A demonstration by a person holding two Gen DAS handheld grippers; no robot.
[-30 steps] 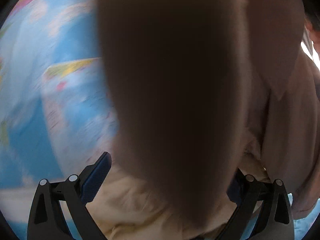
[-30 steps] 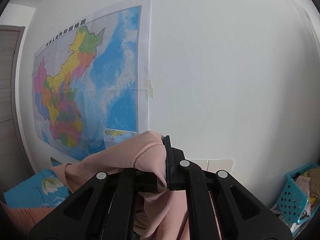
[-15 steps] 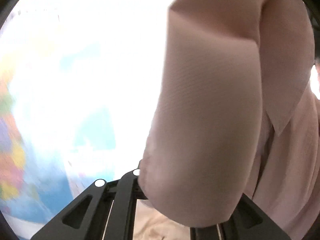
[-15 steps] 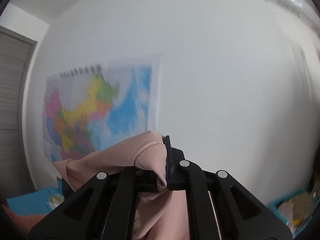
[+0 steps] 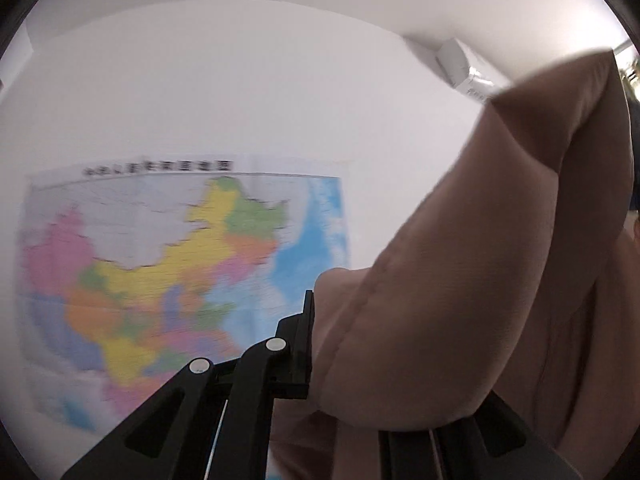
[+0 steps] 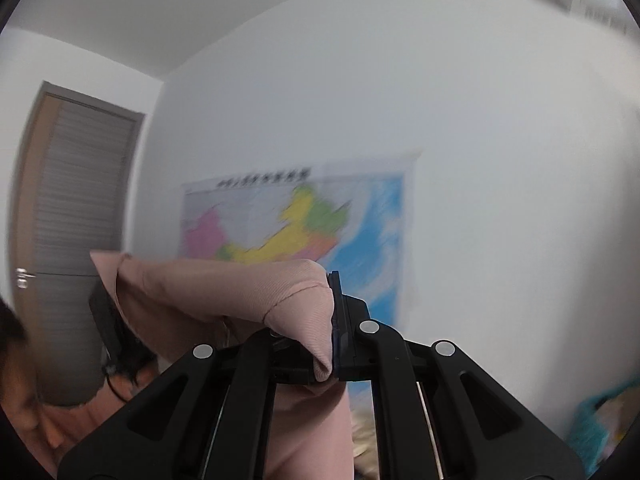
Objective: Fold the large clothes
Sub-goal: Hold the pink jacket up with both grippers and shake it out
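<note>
The pink garment (image 6: 224, 292) is up in the air between both grippers, stretched from one to the other, with the rest hanging down below the frames. In my left wrist view the pink garment (image 5: 460, 280) fills the right half, a thick fold draped over the right finger and running up toward the top right corner.

Change since a second ago: on the left view the cloth then hung in front of wide-spread fingers, against a blue patterned surface, all blurred. Now my left gripper (image 5: 316, 344) has closed on a bunched hem edge; I see only its left finger, pressed flat against the fabric, the other one buried under cloth. The view has swung up to the white wall (image 5: 200, 92), with the wall map (image 5: 168, 272) at left and an air conditioner (image 5: 468, 68) high at right. Map is slightly smeared.

Right side: my right gripper (image 6: 332, 344) was already clamped on a fold of the garment a second ago and is still clamped, fingers narrow, the ribbed fabric pinched between the pads and peaking just left of the right finger. The view has tilted upward: the map (image 6: 296, 220) sits lower and smaller, and the grey slatted door (image 6: 76, 196) now shows at left.

Pose: both grippers point roughly level toward the map wall. A teal basket (image 6: 592, 420) sits blurred at lower right. A person's dark hair (image 6: 12, 328) is at the left edge.
</note>
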